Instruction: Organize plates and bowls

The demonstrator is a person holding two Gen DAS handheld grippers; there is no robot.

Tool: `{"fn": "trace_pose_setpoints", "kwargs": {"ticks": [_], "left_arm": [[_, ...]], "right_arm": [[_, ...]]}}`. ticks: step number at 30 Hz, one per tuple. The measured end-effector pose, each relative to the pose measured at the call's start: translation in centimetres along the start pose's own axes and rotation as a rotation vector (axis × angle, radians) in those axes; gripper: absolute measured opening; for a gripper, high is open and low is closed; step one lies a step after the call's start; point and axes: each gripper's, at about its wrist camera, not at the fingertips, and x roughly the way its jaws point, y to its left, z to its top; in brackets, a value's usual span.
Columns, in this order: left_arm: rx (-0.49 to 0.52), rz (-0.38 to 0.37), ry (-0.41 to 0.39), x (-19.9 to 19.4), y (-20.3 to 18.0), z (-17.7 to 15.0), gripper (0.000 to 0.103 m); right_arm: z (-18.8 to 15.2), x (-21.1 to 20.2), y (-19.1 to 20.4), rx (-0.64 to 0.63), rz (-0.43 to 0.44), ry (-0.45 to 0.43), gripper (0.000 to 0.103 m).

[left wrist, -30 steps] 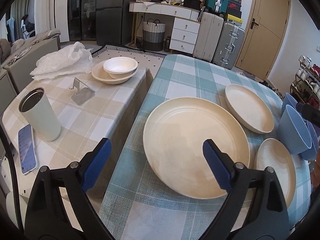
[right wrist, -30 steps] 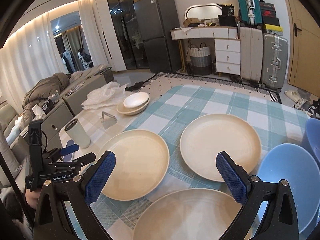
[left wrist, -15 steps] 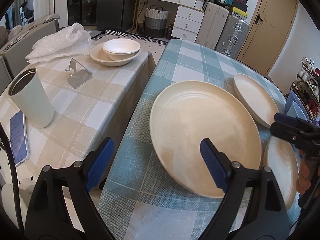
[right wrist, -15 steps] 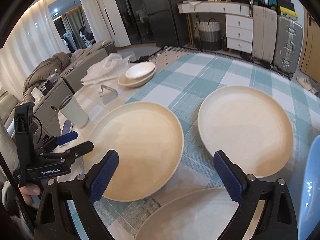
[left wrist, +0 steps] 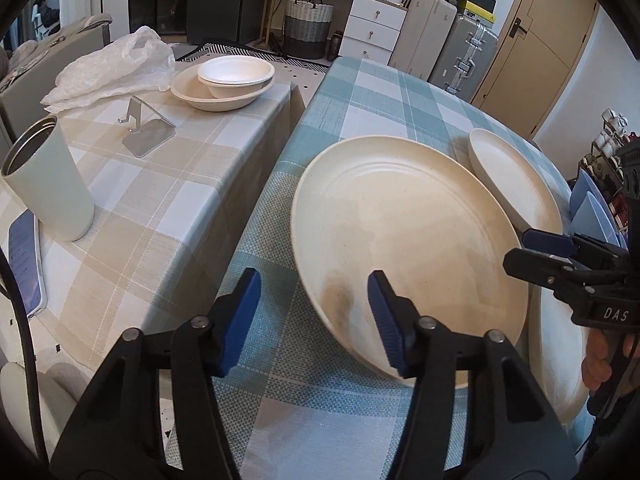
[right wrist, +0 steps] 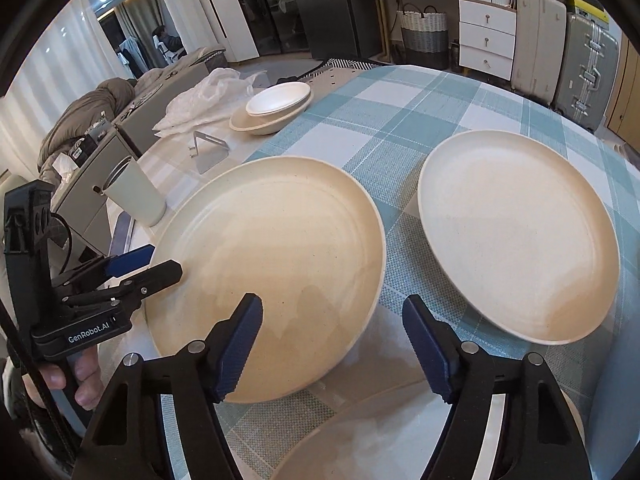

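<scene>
Now both wide apart — left gripper [left wrist: 314, 312] and right gripper [right wrist: 332, 344] — straddling opposite rims of the large cream plate [left wrist: 404, 244].

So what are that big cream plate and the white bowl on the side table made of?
The big cream plate looks like matte wheat-straw plastic or melamine: dull sheen, tiny dark specks, thick rounded rim. Ceramic can't be ruled out. The white bowl looks like disposable foam or pressed pulp: chalky white, thin rolled lip, no gloss. It sits nested in a cream bowl with the same matte finish as the plate.
</scene>
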Motion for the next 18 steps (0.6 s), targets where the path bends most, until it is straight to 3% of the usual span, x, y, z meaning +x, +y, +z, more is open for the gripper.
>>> {"fn": "trace_pose_setpoints", "kwargs": {"ticks": [9,14,18], "left_arm": [[0.004,-0.01,0.019,0.5,-0.1,-0.3,0.027],[0.007,-0.033,0.02,0.4,-0.2,-0.4,0.02],[0.01,-0.027,0.016,0.4,-0.3,-0.5,0.019]], "right_arm": [[-0.3,1.2,0.7,-0.013,-0.022,0.023,0.059],[-0.1,1.2,0.5,-0.006,-0.041,0.022,0.049],[-0.2,1.1,0.5,-0.004,-0.042,0.02,0.049]]}}
